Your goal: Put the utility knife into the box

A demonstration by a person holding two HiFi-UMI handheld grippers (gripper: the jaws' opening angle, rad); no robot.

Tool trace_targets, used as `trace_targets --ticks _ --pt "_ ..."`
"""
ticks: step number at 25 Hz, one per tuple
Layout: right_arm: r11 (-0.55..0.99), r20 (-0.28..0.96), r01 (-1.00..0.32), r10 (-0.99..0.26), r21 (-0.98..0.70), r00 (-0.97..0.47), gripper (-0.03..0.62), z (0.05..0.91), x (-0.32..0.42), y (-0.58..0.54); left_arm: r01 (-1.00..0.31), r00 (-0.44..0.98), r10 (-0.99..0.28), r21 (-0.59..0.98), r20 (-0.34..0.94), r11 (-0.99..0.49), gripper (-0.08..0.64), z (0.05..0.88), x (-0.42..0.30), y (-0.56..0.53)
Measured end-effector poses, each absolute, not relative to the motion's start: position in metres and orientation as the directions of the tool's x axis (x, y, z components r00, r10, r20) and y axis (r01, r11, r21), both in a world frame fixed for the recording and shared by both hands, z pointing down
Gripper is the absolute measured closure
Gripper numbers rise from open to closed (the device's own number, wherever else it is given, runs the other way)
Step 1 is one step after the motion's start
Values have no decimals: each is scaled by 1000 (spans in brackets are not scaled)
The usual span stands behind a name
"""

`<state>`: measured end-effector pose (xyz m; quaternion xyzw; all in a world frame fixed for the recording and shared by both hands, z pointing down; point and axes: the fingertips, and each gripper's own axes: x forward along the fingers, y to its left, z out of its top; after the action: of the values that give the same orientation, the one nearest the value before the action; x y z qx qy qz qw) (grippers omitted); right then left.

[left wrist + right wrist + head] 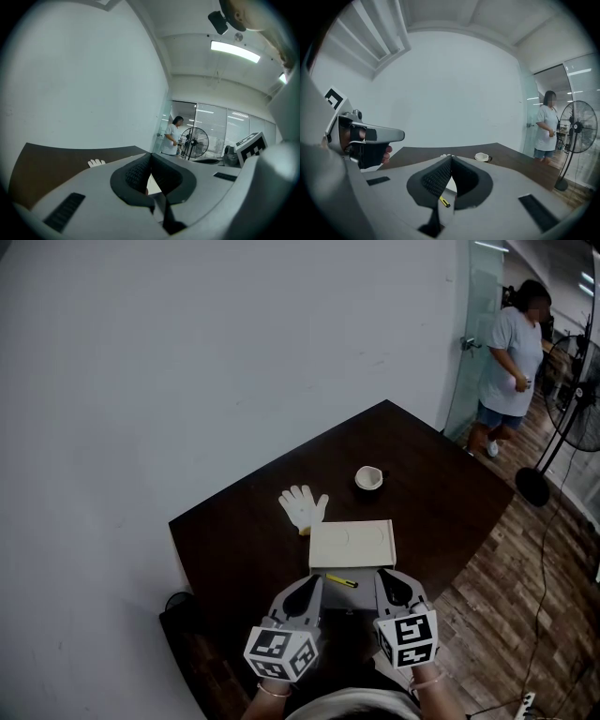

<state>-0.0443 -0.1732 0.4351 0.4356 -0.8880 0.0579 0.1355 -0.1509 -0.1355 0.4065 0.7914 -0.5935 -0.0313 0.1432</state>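
Observation:
A yellow utility knife (341, 581) lies on the dark table (234, 540), just in front of the closed beige box (352, 545). In the right gripper view the knife (444, 202) peeks out below the shut jaws. My left gripper (307, 596) hangs near the table's front edge, left of the knife, its jaws shut on nothing. My right gripper (394, 589) hangs to the right of the knife, also shut and empty. Both are held above the table and touch nothing. In the left gripper view the left gripper (150, 165) has its tips pressed together.
A white work glove (303, 507) lies behind the box on the left. A small white bowl (368, 478) stands farther back. A person (506, 367) stands by a glass door at the far right, near a floor fan (572, 409). A white wall runs along the table's left.

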Motion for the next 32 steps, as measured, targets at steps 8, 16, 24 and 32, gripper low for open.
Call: trace_targets --ticks 8,16,24,32 --pt "606 266 -796 -767 3 -584 584 424 -36 -175 -932 301 -944 249 134 -262 541 408 -145 -139" --pt "601 264 -799 -772 4 -579 586 421 -28 -176 -932 309 -940 242 148 -268 541 409 -137 -143" --pt "598 253 -802 -777 9 -576 586 416 -28 -176 -931 319 -934 240 160 -276 541 410 -135 -143" --pt "590 263 -807 -783 25 -564 586 419 -25 -175 -928 328 -930 240 164 -285 541 412 -133 -144"
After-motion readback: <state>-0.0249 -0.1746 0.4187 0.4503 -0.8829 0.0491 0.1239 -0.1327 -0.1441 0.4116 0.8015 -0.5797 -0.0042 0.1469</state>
